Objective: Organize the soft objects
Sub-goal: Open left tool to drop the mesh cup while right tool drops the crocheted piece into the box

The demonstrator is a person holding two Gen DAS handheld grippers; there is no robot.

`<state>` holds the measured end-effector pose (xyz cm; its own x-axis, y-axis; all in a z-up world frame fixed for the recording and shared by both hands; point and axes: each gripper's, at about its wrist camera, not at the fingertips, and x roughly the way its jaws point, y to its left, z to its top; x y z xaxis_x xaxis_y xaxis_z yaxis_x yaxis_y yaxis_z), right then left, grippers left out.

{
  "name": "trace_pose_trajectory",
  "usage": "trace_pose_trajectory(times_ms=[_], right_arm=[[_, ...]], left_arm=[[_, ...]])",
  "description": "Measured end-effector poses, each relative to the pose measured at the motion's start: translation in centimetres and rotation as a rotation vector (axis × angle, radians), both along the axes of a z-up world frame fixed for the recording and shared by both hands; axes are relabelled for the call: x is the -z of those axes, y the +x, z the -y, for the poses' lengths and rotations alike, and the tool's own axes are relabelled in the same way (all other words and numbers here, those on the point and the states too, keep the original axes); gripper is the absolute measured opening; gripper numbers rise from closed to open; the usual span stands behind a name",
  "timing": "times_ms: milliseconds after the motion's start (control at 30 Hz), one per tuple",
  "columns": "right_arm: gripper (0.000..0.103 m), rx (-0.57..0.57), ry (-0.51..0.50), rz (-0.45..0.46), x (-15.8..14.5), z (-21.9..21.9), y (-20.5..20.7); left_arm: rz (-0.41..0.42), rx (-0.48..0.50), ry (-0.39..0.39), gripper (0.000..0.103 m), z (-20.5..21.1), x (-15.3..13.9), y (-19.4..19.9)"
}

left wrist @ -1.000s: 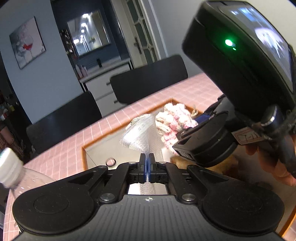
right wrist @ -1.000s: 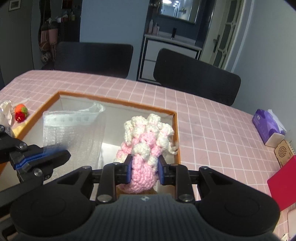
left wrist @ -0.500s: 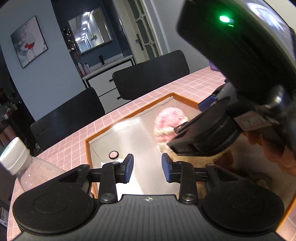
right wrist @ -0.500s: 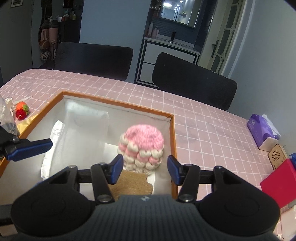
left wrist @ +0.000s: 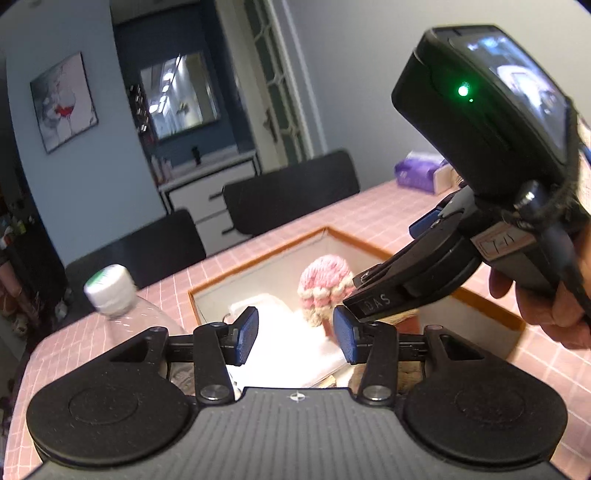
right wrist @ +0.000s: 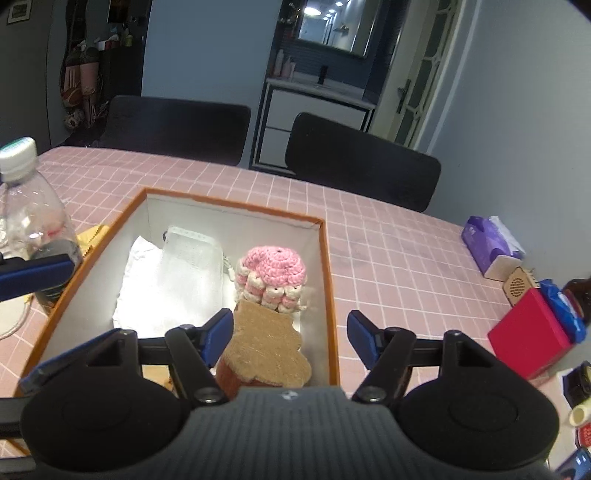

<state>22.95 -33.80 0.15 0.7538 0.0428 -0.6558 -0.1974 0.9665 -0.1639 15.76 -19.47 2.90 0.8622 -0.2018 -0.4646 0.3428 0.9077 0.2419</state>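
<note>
Clear plastic bottle (right wrist: 31,225) stands at left on pink-checked surface (right wrist: 399,258). Purple tissue pack (right wrist: 489,242) and red box (right wrist: 528,332) lie right; two black chairs (right wrist: 362,160) far.

Both views are dim indoor shots with heavy fisheye bending: door frames and walls curve toward the rims and the corners fall to black vignette. The brightest patches are the ceiling lights reflected in the wall mirror (right wrist: 334,24) and the white cloth (right wrist: 173,280) inside the orange-rimmed box (right wrist: 325,266), which is blown out to near featureless glare in the left wrist view, while a green indicator light (left wrist: 462,90) glows sharply on the dark camera housing. Soft motion blur smears the bottle cap (left wrist: 109,290) and the far background in the left wrist view; the right wrist view is crisper, with soft, weak shadows inside the box.
</note>
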Motion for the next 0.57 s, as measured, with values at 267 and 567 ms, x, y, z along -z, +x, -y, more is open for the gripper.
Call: trace_pose_trajectory(times_ms=[267, 567], right_arm=[[0.071, 0.027, 0.072, 0.076, -3.5, -0.5, -6.9], [0.072, -0.045, 0.113, 0.123, -3.8, -4.0, -14.6]], left_arm=[[0.120, 0.112, -0.085, 0.054, -3.7, -1.3, -5.4], [0.155, 0.105, -0.162, 0.054, -8.4, -0.6, -8.4]])
